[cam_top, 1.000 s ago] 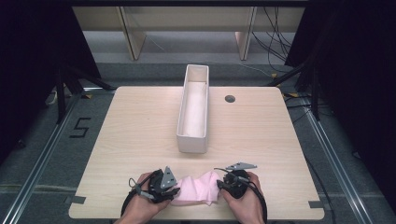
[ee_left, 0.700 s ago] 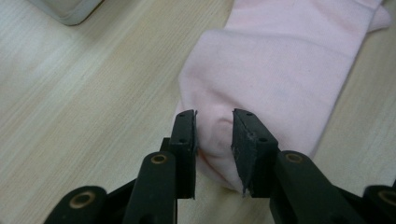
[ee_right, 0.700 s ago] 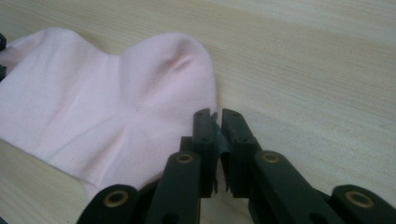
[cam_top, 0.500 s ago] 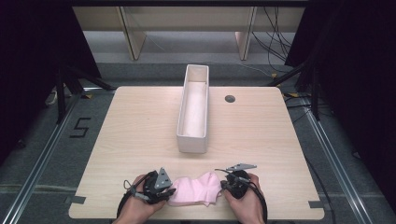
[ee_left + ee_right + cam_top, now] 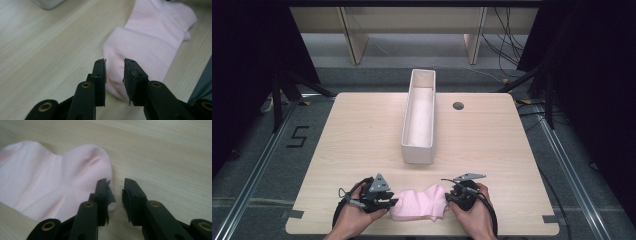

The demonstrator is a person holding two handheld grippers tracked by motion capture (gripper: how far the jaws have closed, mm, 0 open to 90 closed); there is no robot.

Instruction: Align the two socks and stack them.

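A pink sock (image 5: 419,204) lies crumpled on the wooden table (image 5: 362,135) near its front edge, between my two grippers. My left gripper (image 5: 392,202) is at the sock's left end. In the left gripper view its jaws (image 5: 114,72) stand apart over the sock (image 5: 150,45), with pink fabric in the gap and the pads not pressing on it. My right gripper (image 5: 448,199) is at the sock's right end. In the right gripper view its jaws (image 5: 115,192) are apart, the sock's edge (image 5: 50,177) beside one of them and bare table in the gap. Both pairs of jaws have just been opening.
A long white bin (image 5: 418,154) stands lengthwise in the middle of the table, beyond the sock; its corner (image 5: 47,2) appears in the left gripper view. A dark round hole (image 5: 458,105) sits at the back right. Bare wood lies on both sides of the bin.
The sock has gone from a flatter spread to a bunched shape with a hump at its right end. Both hands have stayed near the same places.
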